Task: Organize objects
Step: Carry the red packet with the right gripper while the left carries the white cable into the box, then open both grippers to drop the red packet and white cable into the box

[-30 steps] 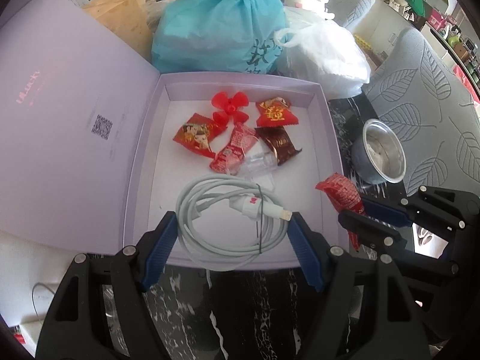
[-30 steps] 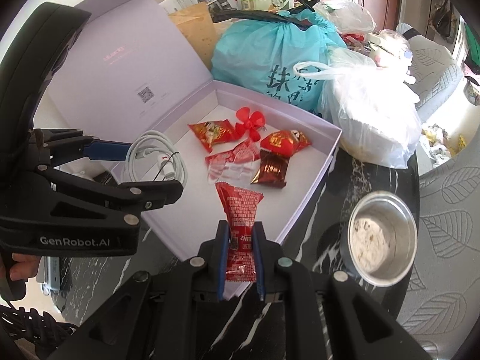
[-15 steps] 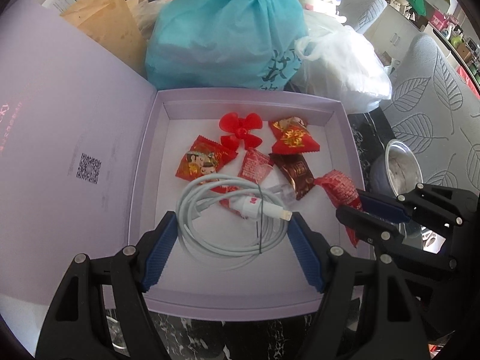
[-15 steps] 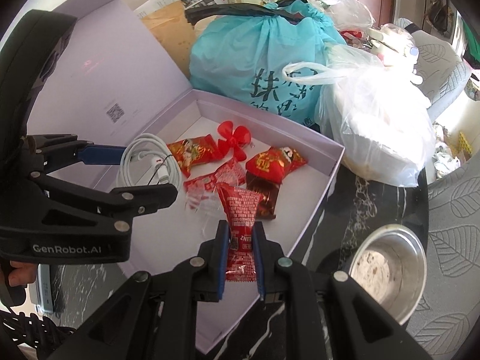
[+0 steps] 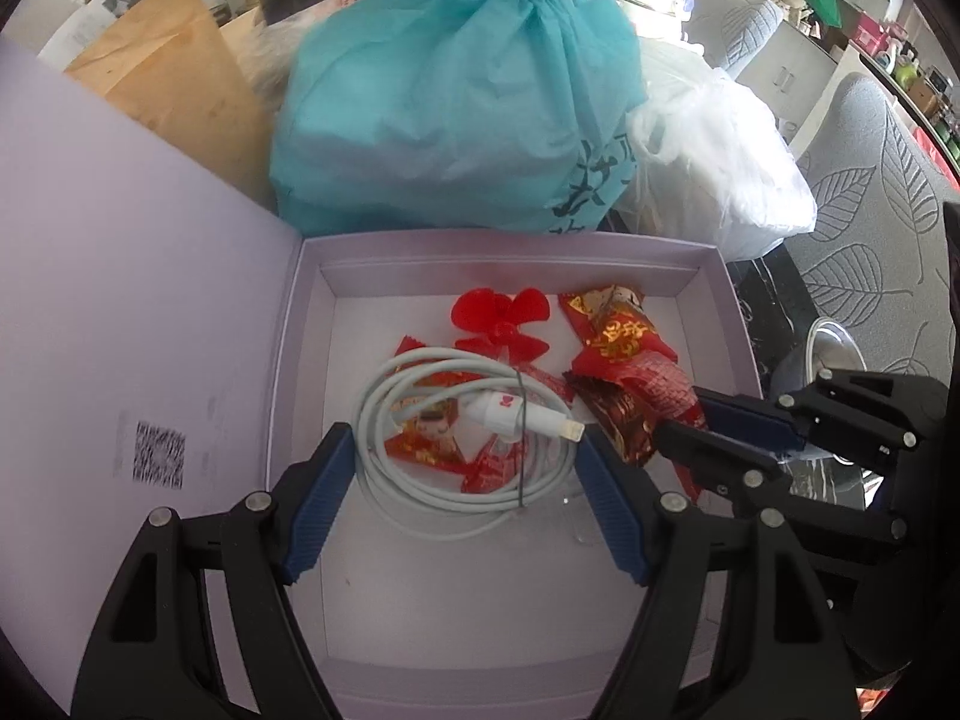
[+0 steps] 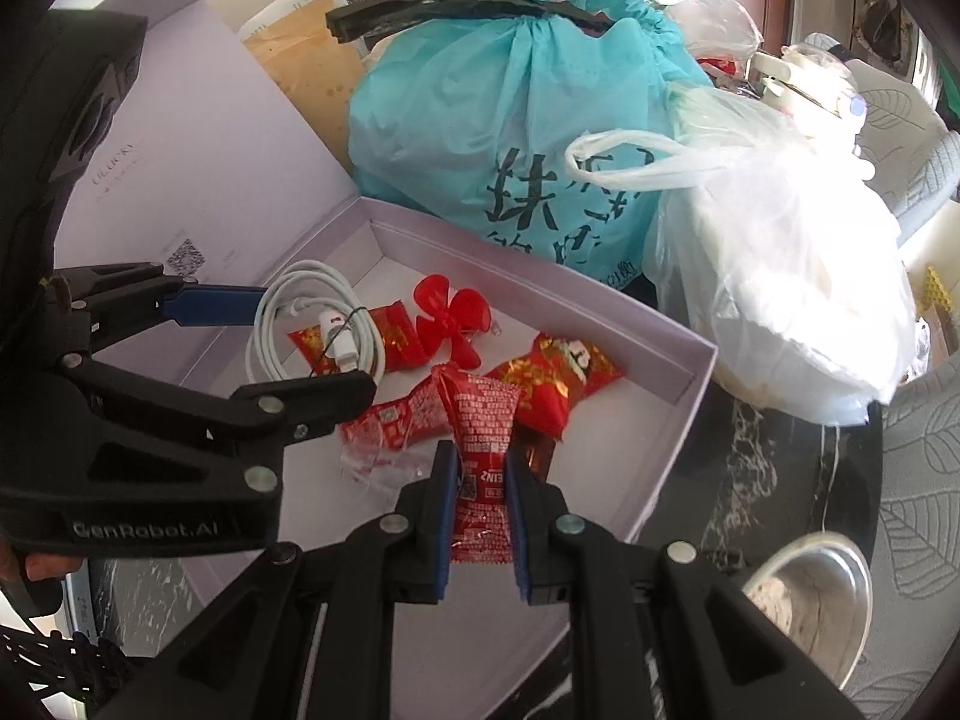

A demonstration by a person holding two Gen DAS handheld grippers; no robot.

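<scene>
An open lilac box (image 5: 312, 312) holds a red plastic propeller (image 5: 501, 324) and several red candy packets (image 5: 618, 330). My left gripper (image 5: 462, 450) is shut wide on a coiled white charging cable (image 5: 420, 498) and holds it just above the candies in the middle of the box. In the right wrist view the same gripper (image 6: 312, 345) and cable (image 6: 270, 312) show at the left. My right gripper (image 6: 480, 456) is shut on a red snack packet (image 6: 480, 414), held upright over the box's near right part, above other candies. It shows in the left wrist view too as the right gripper (image 5: 681, 417) with its packet (image 5: 666, 387).
The box lid (image 5: 150, 300) stands open on the left. A full teal bag (image 5: 450, 108) and a white plastic bag (image 5: 720, 180) crowd the box's far side. A steel bowl (image 6: 810, 600) sits on the dark marble table (image 6: 762, 480) to the right.
Both grippers moved forward over the box. The held cable went from the box's near edge to above the candies. The red packet went from outside the right wall to inside.
</scene>
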